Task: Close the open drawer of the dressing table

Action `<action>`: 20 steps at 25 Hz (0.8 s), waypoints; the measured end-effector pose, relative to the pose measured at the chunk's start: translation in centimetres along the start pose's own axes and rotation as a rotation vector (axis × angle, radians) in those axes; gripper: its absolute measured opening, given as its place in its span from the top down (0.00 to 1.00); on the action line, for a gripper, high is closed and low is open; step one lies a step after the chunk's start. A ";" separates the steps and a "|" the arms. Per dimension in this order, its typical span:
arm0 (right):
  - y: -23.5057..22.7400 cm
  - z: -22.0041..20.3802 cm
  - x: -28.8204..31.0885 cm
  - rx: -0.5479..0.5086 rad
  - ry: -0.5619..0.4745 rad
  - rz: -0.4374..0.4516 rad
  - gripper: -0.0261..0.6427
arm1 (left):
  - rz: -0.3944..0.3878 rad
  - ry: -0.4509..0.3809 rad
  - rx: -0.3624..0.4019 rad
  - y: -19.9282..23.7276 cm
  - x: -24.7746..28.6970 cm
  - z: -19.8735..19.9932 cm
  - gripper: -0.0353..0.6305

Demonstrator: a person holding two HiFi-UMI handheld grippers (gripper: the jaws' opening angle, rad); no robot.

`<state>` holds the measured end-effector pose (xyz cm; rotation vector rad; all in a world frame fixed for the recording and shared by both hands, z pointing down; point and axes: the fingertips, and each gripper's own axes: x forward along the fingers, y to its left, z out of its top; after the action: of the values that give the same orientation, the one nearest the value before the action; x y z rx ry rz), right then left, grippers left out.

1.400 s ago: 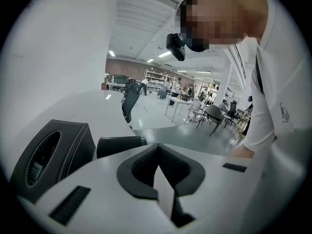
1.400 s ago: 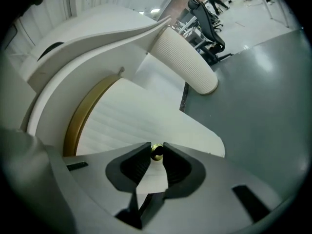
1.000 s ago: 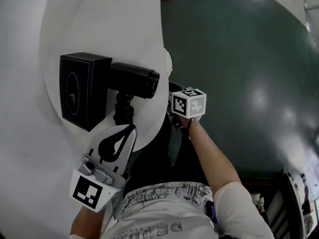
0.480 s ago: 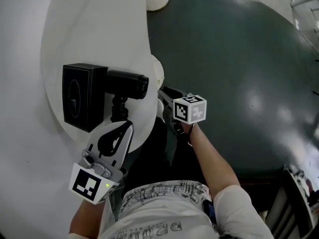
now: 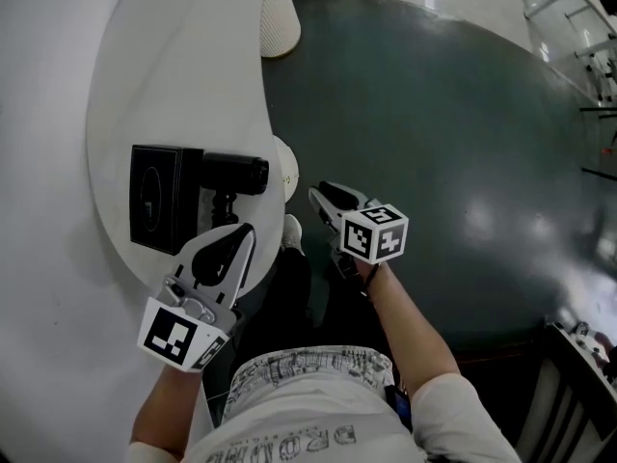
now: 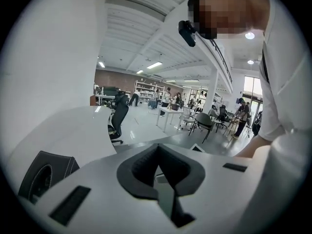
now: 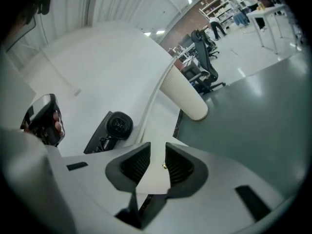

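The white dressing table [image 5: 145, 75] fills the left of the head view. Its rounded white drawer front [image 5: 286, 167] shows under the table's edge; how far out it stands I cannot tell. My right gripper [image 5: 325, 197] hangs beside that edge over the dark floor, apart from the table, jaws open. In the right gripper view the white drawer panel with a small brass knob [image 7: 164, 165] shows in the gap of the gripper [image 7: 157, 156]. My left gripper [image 5: 234, 242] is shut and empty over the table's near edge, just short of a black box [image 5: 154, 210]. In its own view that gripper [image 6: 157, 151] points across the tabletop.
A black cylindrical device on a small stand [image 5: 231, 174] lies beside the box. A ribbed white cylinder [image 5: 275, 17] stands at the table's far end. Dark glossy floor [image 5: 463, 143] spreads to the right. Office chairs and desks [image 6: 202, 123] stand far off.
The right gripper has lifted and drawn back from the table's edge, so its fingers now show. The left gripper rose a little. The head view has shifted up the table.
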<state>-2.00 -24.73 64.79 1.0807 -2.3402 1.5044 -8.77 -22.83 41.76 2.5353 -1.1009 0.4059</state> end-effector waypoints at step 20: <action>14.6 8.6 -13.5 -0.265 -0.257 -0.009 0.82 | -0.086 -0.198 0.094 -3.5 -4.6 8.6 0.92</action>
<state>0.49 -22.00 43.38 1.2730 -2.6038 1.0637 -8.15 -21.25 31.53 2.7421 -1.0580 0.1909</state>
